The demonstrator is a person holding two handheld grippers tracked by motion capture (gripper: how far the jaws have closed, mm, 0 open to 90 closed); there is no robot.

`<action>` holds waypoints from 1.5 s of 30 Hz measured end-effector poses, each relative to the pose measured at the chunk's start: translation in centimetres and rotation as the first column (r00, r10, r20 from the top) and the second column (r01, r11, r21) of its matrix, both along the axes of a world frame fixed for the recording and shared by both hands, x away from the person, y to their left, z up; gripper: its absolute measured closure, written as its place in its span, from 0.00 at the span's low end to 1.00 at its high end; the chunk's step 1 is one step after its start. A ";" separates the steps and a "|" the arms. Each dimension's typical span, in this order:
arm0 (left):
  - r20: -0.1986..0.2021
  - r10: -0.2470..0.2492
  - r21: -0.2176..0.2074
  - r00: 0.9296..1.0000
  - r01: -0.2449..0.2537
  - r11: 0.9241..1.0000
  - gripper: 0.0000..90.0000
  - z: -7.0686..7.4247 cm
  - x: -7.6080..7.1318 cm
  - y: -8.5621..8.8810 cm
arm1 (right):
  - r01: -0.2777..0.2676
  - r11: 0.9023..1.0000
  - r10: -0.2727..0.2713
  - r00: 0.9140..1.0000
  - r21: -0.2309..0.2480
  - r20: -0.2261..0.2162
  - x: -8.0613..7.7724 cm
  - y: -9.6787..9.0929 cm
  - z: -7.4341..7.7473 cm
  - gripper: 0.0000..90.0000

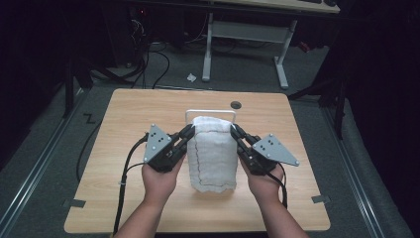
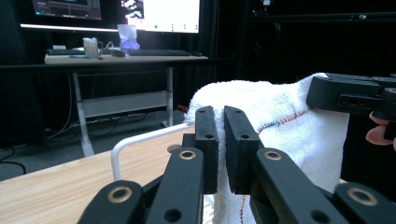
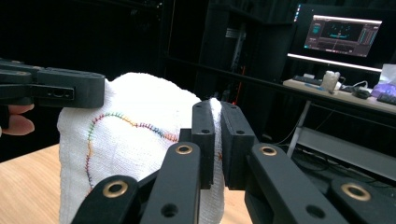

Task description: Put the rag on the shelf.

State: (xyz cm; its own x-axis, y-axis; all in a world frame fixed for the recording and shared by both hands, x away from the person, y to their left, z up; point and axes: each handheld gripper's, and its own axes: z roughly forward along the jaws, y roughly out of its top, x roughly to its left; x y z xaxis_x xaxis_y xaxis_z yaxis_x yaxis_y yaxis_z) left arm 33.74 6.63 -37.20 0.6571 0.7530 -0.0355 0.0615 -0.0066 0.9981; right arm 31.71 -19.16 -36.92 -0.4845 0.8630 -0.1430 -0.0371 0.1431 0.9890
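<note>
High view had both hands up over the wooden counter [image 1: 124, 148], a white towel [image 1: 214, 153] hanging between them in front of a white wire rack [image 1: 210, 112]. Left hand-held gripper [image 1: 190, 131] was pinching the towel's top left corner, jaws pressed together on the cloth. Right hand-held gripper [image 1: 235, 131] did the same on the top right corner. Towel's lower edge sat just above the counter, colored stitching showing.

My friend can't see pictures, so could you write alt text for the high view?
A white terry-cloth towel with coloured stitching hangs lifted between two black two-jaw grippers, the left gripper and right gripper each pinching a top corner. Below it lies a light wooden table, with a white metal rail just behind the towel.
</note>
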 end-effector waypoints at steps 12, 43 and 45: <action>0.046 0.016 0.009 0.999 -0.017 1.000 0.94 1.7 1.5 -0.1 | 0.008 1.000 -0.008 1.000 0.011 0.019 0.9 0.1 1.4 0.95; 0.096 0.104 0.056 0.990 -0.109 0.992 0.94 5.2 10.0 -1.7 | 0.068 0.995 -0.068 0.998 0.076 0.001 9.9 0.1 5.1 0.95; 0.093 0.108 0.057 0.990 -0.114 0.992 0.94 5.3 10.5 -1.7 | 0.066 0.995 -0.066 0.998 0.080 -0.001 10.1 0.1 5.1 0.95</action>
State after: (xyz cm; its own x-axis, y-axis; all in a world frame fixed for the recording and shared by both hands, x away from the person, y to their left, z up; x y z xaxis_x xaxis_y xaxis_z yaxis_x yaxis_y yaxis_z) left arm 44.24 4.96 -31.92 0.5679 0.8202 0.0687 -0.0247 -0.0665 0.9975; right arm 41.85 -19.07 -31.81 -0.4261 0.9017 -0.0733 -0.0321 0.0659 0.9973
